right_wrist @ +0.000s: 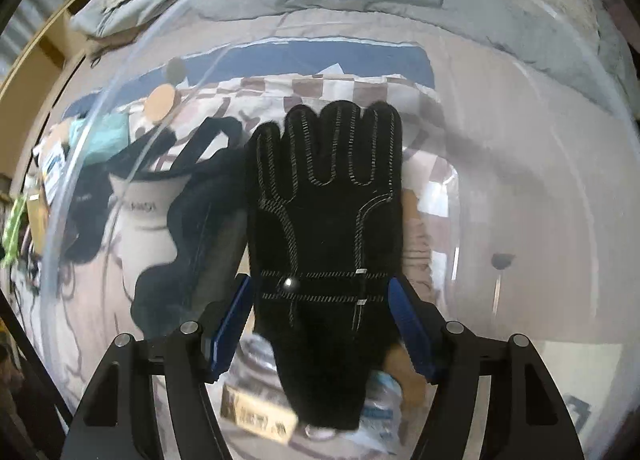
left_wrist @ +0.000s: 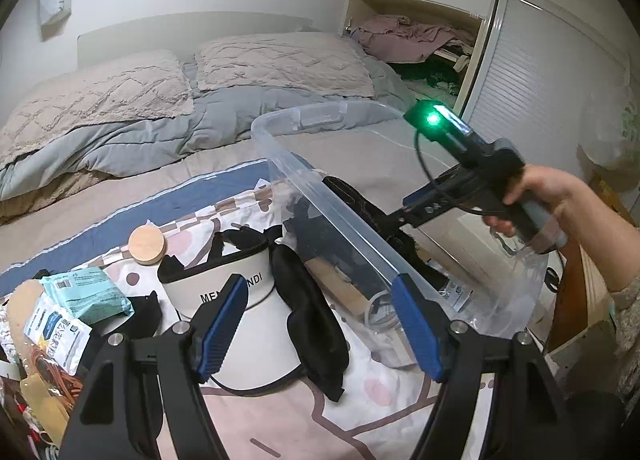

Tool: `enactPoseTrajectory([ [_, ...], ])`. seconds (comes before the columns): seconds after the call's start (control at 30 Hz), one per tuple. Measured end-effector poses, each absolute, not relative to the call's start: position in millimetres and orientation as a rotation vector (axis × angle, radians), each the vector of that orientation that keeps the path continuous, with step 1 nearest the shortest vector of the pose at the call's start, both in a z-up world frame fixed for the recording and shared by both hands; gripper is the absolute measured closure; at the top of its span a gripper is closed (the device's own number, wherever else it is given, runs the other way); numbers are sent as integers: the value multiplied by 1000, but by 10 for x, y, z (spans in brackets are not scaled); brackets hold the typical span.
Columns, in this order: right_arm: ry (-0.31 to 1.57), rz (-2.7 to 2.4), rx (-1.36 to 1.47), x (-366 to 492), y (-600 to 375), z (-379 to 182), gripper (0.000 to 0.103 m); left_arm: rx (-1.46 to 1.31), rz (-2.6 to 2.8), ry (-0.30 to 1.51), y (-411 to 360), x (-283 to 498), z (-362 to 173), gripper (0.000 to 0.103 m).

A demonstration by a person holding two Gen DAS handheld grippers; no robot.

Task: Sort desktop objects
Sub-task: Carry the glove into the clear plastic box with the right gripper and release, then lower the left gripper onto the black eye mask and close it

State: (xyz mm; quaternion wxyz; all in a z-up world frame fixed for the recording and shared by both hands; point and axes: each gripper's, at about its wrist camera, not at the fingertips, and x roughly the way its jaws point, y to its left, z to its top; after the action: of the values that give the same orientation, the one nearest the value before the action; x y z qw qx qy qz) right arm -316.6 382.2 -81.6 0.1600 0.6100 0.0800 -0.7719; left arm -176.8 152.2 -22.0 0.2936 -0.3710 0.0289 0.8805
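Right gripper (right_wrist: 322,324) jaws spread wide above clear bin (left_wrist: 340,216), black glove (right_wrist: 328,220) lying loose between pads, among few items already inside. Left gripper (left_wrist: 320,324) open, empty, over bed's near edge. Visor (left_wrist: 240,296), eye mask (left_wrist: 312,320), packets (left_wrist: 86,294) unsorted.

Soft indoor light, fisheye warp, right view blurred

glove (right_wrist: 326,220) in bin (left_wrist: 320,188) | bin on bed, right of visor (left_wrist: 236,292) | wooden disc (left_wrist: 147,245) behind visor
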Motion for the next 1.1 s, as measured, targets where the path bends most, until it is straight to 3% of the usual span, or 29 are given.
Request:
enactPoseTrajectory([
  [0.17,286,-2209,1676,-2967,3776,-580,33,-970,2350,91,1489,-1742,-204,29],
  [0.87,-142,-2691,960,-1664,3952,388,33,-839,2409,80,1415,-1411,132,29],
  [0.93,-161,-2722,935,-1549,3944,424,28,-818,2414,82,1420,-1338,201,29],
  [0.97,-180,-2752,926,-1494,3938,441,16,-806,2416,83,1419,-1294,247,29],
  [1.0,-199,-2765,911,-1441,3934,453,11,-796,2419,82,1418,-1266,275,28],
  [1.1,-225,-2789,890,-1291,3923,488,11,-754,2435,80,1405,-1156,379,19],
])
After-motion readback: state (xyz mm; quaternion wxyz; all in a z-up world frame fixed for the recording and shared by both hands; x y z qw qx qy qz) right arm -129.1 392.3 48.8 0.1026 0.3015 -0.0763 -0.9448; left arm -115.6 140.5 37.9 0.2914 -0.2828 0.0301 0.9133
